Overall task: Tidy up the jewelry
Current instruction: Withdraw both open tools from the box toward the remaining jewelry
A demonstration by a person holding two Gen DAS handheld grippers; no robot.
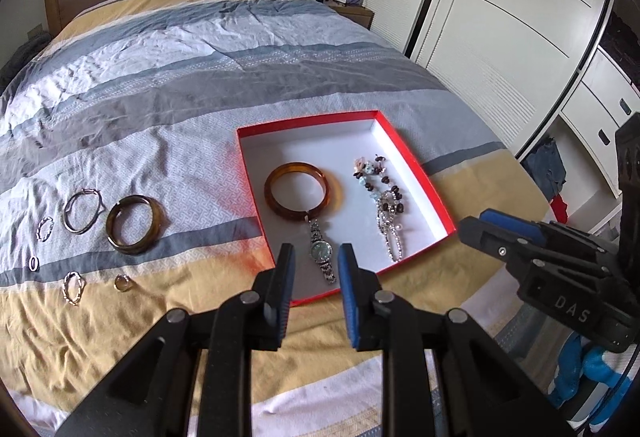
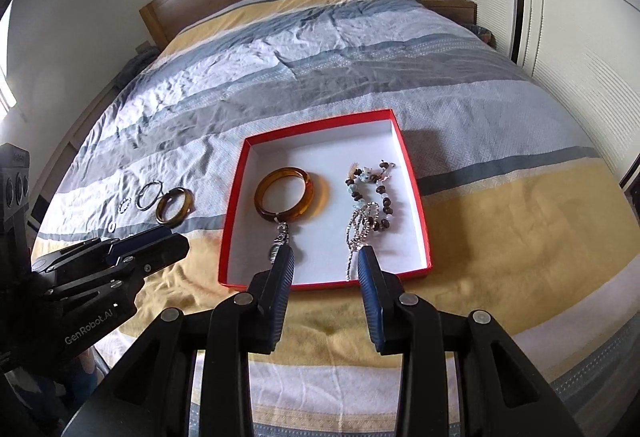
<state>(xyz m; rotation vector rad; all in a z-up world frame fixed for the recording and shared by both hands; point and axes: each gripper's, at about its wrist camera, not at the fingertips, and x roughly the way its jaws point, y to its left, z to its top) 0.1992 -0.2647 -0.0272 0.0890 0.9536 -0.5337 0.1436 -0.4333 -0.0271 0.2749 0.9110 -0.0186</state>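
We hold both tools empty, fingers apart, above the near edge of the red box on the bed. Inside it: amber bangle, watch, beaded strands, likely already sorted. Loose on the bedspread, well left of the left tool: dark bangle, hoop, small rings. The right tool hovers over the box front.

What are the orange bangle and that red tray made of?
The orange bangle looks like glossy, translucent amber resin or glass: light glows through it. The red tray seems to be thin matte cardboard, white inside, with sharp folded walls.
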